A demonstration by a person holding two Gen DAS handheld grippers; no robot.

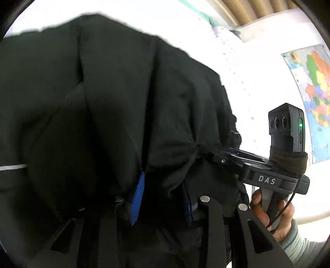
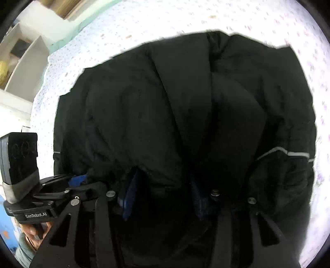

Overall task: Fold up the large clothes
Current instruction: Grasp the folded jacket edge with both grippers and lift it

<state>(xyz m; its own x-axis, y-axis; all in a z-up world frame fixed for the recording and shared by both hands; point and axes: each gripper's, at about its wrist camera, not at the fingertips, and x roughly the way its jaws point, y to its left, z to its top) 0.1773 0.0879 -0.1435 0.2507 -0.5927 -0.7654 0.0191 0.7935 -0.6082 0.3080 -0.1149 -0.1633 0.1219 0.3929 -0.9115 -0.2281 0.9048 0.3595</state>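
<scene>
The black jacket [image 1: 107,115] hangs bunched from both grippers over the bed [image 2: 185,18], whose white sheet carries a small speckled print. Its long axis cannot be told, since the cloth is gathered into deep folds that run from the grippers outward toward the far part of the bed. In the left wrist view the left gripper [image 1: 163,198] has its blue fingers [image 1: 137,198] apart with a thick wad of jacket pinched between them. To its right the right gripper [image 1: 218,156] comes in sideways, its tips buried in a tuft of the same cloth, with the person's right hand [image 1: 272,212] on its handle. A map [image 1: 313,86] hangs at the right edge. In the right wrist view shelves [image 2: 22,61] stand at the far left, just past the bed's edge. The right gripper [image 2: 163,195] likewise clamps cloth between spread blue fingers [image 2: 130,198]. A thin pale reflective stripe [image 2: 288,153] crosses the matte, puffy fabric at the right. White sheet lies open around the jacket on the far and right sides
</scene>
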